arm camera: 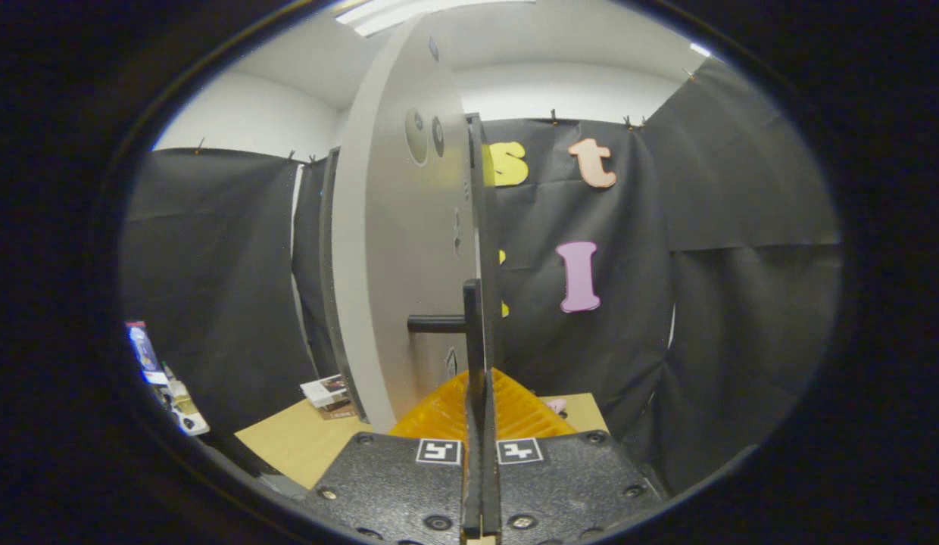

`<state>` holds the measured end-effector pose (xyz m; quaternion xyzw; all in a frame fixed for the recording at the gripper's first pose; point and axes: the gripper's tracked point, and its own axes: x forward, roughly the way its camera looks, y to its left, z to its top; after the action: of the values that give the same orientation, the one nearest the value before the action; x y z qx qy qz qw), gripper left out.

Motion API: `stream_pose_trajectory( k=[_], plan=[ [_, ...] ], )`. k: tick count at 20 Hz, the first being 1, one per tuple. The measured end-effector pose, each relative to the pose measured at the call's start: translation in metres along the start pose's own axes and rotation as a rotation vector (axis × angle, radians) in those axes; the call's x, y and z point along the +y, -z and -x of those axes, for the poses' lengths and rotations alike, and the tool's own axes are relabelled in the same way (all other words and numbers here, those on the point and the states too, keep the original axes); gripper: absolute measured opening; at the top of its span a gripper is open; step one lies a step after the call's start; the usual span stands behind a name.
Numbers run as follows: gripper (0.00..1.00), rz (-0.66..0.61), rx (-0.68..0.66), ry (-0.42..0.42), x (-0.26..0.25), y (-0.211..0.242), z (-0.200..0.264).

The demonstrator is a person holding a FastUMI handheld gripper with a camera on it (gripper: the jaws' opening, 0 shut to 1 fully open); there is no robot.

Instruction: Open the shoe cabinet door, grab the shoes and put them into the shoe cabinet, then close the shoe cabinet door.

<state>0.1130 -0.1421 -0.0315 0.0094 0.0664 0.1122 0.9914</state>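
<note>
The claw (481,393) clamps both fingers on the cabinet door's (397,257) handle (473,325), edge-on above the tabletop (303,443); a steady swing along the hinge arc looks wisest.

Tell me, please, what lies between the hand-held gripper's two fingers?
The black door handle, with both fingers pressed on it, as the gripper view shows.

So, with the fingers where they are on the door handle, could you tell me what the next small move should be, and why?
Probably keep swinging the cabinet door open. The gripper looks shut on the dark handle, and the door stands edge-on just ahead, so it seems only partly opened. I can't tell how far it still has to go.
</note>
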Motion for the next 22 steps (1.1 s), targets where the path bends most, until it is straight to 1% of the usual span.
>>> stream_pose_trajectory(
  k=[1, 4, 7, 8, 10, 11, 12, 13, 14, 16, 17, 19, 22],
  plan=[
    [0.04, 0.025, -0.001, 0.007, -0.002, 0.000, 0.005],
    [0.04, 0.058, 0.021, 0.072, -0.004, 0.015, 0.023],
    [0.04, 0.048, 0.026, 0.109, 0.002, 0.033, 0.050],
    [0.04, 0.036, 0.017, 0.105, 0.009, 0.038, 0.056],
    [0.06, 0.015, -0.017, 0.130, 0.011, 0.046, 0.071],
    [0.14, 0.009, -0.032, 0.137, 0.013, 0.053, 0.076],
    [0.31, 0.007, -0.046, 0.141, 0.016, 0.058, 0.078],
    [0.39, 0.003, -0.058, 0.148, 0.018, 0.064, 0.081],
    [0.55, 0.002, -0.068, 0.156, 0.018, 0.072, 0.084],
    [0.86, -0.008, -0.065, 0.197, 0.017, 0.089, 0.086],
    [1.00, -0.017, -0.059, 0.207, 0.020, 0.099, 0.088],
    [1.00, -0.051, -0.049, 0.199, 0.035, 0.117, 0.084],
    [1.00, -0.049, -0.016, 0.143, 0.073, 0.149, 0.077]
  ],
)
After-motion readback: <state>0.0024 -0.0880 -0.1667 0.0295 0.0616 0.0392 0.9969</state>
